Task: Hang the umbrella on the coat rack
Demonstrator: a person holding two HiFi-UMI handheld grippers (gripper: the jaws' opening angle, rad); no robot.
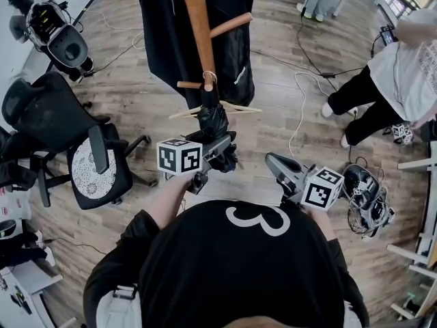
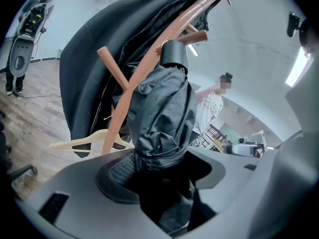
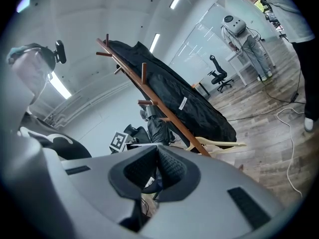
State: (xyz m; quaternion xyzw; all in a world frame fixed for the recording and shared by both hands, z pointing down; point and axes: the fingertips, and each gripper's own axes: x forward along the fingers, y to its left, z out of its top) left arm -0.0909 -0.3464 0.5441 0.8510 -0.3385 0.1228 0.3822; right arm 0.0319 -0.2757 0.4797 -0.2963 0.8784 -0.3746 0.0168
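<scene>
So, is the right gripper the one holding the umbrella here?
No, the folded black umbrella sits clamped in the left tongs, while the right tongs are closed with nothing between them.

A black long-sleeved top is worn, marked in white with a curled figure like a 3 behind the claws. The left gripper and right gripper are built in grey, with dark ribbed pads and a black-and-white marker cube behind each claw
</scene>
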